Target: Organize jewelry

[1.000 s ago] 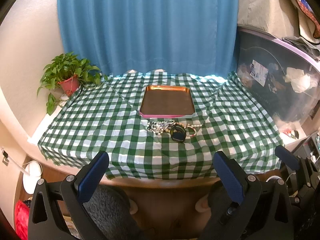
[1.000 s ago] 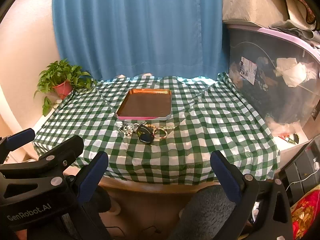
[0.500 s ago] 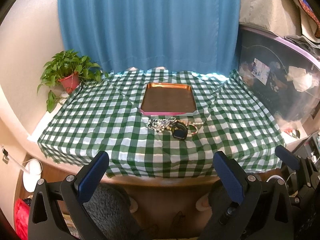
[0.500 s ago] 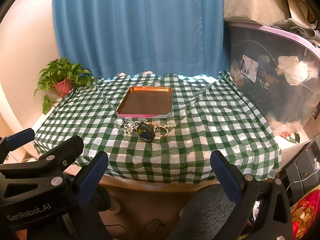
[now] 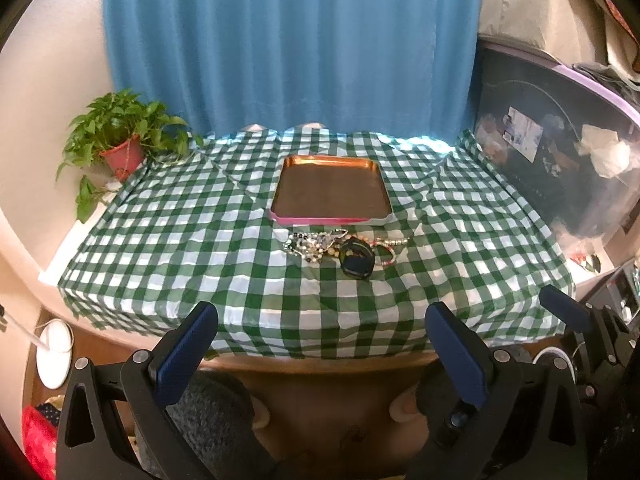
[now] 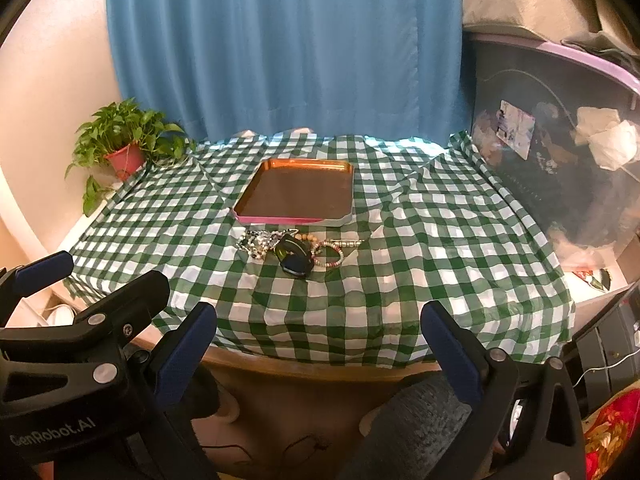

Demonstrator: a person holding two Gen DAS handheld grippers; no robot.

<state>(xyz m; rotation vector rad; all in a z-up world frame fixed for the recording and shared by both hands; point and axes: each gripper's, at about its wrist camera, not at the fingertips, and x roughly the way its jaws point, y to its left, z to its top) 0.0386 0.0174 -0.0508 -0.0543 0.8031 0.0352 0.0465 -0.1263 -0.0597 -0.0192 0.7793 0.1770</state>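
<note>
- The jewelry heap (image 5: 340, 246) lies ahead of the left claw (image 5: 320, 354), slightly toward its right finger, on the green-checked cloth (image 5: 180, 240) of the desk; its long axis runs crosswise to the claw's fingers.
- From the right claw (image 6: 318, 350) the same heap (image 6: 296, 250) sits ahead and a little toward the left finger, again stretched side to side.
- One tray (image 5: 330, 190) lies just beyond the heap, nothing in it, its pink near edge facing the claws; in the right wrist view its long sides slant away to the right (image 6: 296, 196).
- Counted in the heap: one dark round piece (image 5: 356, 262) nearest the claws, one pink beaded bracelet (image 6: 329, 255) on its right, one tangle of silvery and dark beads (image 5: 310, 245) on its left; how many strands make up the tangle cannot be told.
- Both claws hang short of the desk's near edge, fingers spread wide, holding nothing.
- One potted plant (image 5: 120, 140) stands far ahead to the left, one blue curtain (image 5: 288, 40) behind the desk, one clear storage bin (image 5: 560, 160) ahead to the right.
- Against the frames from a second ago, the desk sits slightly lower and nearer in both views; heap and tray lie as they did, and the claws' spread is unchanged.
</note>
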